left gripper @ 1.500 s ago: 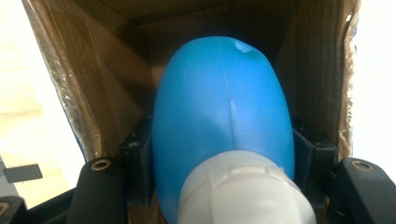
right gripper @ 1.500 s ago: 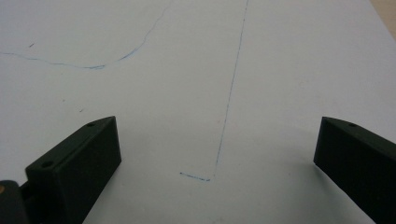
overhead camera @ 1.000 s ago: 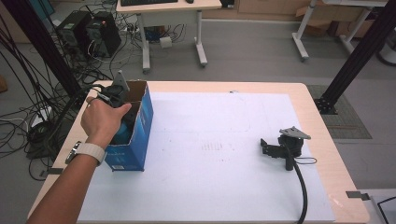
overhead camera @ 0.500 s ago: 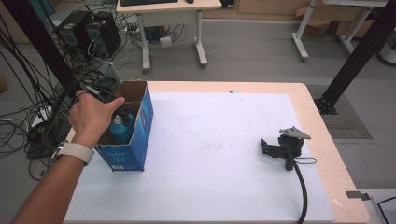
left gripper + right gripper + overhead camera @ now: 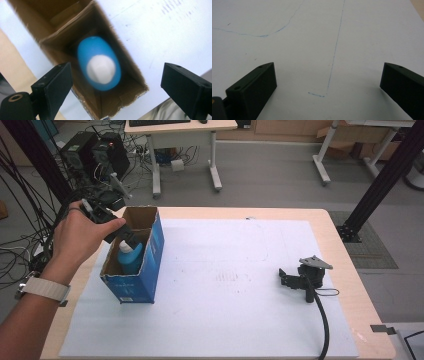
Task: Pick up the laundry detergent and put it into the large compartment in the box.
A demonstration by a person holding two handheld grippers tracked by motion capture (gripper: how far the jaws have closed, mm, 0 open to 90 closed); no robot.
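Blue bottle is standing upright inside the cardboard box at the worktop's left. Above it, the left gripper, jaws just opened wide with nothing between them, should be lifting straight out, clearing the box walls. The right gripper is lying wide open and idle.

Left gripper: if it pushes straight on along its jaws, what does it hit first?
Most likely the white cap of the blue bottle standing in the cardboard box. The left gripper points down into the box with its jaws open and nothing between them; depth is unclear.
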